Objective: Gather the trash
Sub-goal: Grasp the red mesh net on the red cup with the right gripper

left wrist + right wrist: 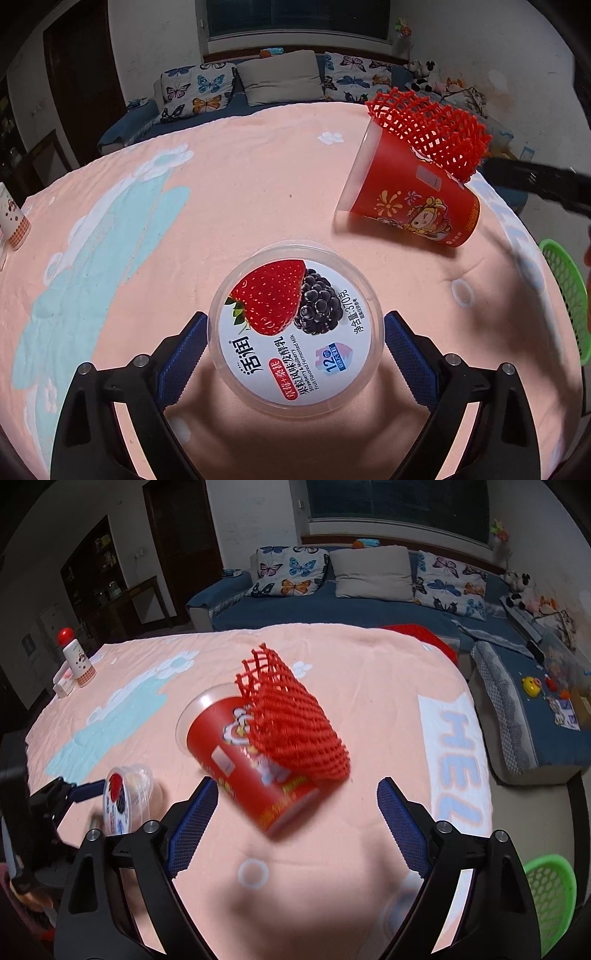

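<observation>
Between the spread blue pads of the left tool (295, 354) stands the yogurt tub (295, 328), lid up, on the tabletop; the pads flank its rim, though whether they touch it I cannot tell. Beyond it and to the right lies a red cup (410, 199) on its side with a red foam net (432, 129) draped over it. The right tool (295, 827) is spread wide too, holding nothing, with the cup's base near its left pad. A green basket (550, 897) shows at the table's right edge, probably the place for the trash; what it holds is hidden. By my judgement little is done: tub, cup and net all remain to be gathered. A peach cloth (221, 177) with pale blue clouds covers the tabletop. A blue sofa (369, 605) with butterfly cushions stands behind, under a dark window.
</observation>
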